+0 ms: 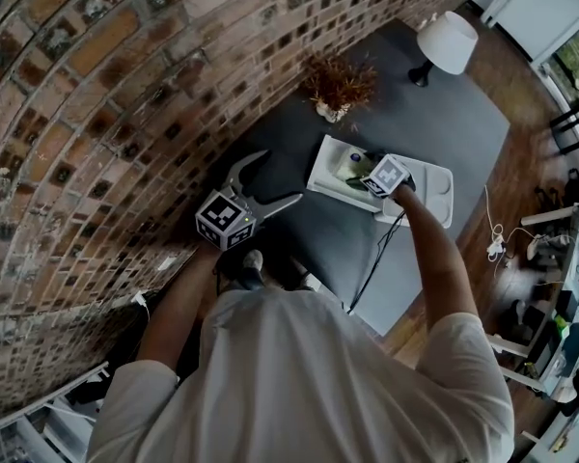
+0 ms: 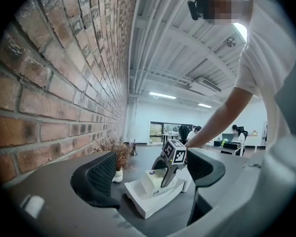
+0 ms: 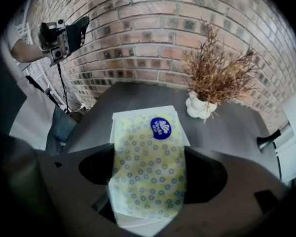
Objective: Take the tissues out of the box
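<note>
A tissue pack [image 3: 150, 167], pale yellow with small rings and a blue round label, sits between the jaws of my right gripper [image 3: 148, 174], and the pads press on both its long sides. The pack [image 2: 150, 179] tilts up out of the open white box [image 2: 148, 201] on the dark grey table [image 1: 444, 123]. In the head view the right gripper [image 1: 367, 177] points steeply down over the box [image 1: 326, 179]. My left gripper [image 1: 278, 179] hangs in the air left of the box, level, its jaws wide apart with nothing between them.
A small white pot with dried brown stems [image 1: 338, 90] stands behind the box near the brick wall [image 1: 96, 114]. A white lamp [image 1: 447, 41] is at the table's far right. A black cable [image 1: 372, 258] runs from the right gripper down over the table's near edge.
</note>
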The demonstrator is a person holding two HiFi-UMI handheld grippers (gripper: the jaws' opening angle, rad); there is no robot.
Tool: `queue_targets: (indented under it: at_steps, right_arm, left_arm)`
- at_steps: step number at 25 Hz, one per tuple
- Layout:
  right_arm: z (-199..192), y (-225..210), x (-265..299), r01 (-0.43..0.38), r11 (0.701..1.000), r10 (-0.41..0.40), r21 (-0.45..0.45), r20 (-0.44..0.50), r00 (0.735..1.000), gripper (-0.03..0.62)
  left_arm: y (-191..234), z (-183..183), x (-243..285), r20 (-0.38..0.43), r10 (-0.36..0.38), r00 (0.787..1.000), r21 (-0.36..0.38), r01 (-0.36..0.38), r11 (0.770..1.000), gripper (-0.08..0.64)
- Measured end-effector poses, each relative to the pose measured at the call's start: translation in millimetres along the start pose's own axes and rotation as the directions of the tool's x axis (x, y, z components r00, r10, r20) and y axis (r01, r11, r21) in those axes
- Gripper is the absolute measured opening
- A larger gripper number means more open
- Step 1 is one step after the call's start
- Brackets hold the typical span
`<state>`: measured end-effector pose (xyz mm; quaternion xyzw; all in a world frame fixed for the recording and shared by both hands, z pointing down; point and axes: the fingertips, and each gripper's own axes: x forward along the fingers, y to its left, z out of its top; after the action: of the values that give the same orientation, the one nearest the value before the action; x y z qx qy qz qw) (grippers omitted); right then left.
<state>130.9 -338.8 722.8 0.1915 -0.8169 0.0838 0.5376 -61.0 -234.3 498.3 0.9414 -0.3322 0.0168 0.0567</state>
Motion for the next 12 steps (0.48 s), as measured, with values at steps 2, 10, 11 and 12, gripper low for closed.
queue_targets:
  at_steps: [2,10,11,12]
  right_arm:
    - [12,-4,-14,0.028,0.999,-0.031,0.039,0.075,0.997,0.410]
    - [41,-10,-90,0.143,0.945,-0.252,0.294,0.375,0.892,0.410]
    - [42,-10,-104,0.163,0.929,-0.297,0.334,0.403,0.866,0.410]
    - [43,-10,-119,0.183,0.911,-0.341,0.369,0.428,0.837,0.410]
  left_arm:
    - [2,5,1,0.024,0.005,1.000,-0.009,-0.005,1.000,0.443]
    - [13,22,12,0.067,0.015,0.998,-0.039,-0.012,0.999,0.443]
    - [13,25,17,0.074,0.005,0.997,-0.036,-0.002,0.999,0.443]
    - [13,29,21,0.083,-0.006,0.997,-0.031,0.008,0.999,0.443]
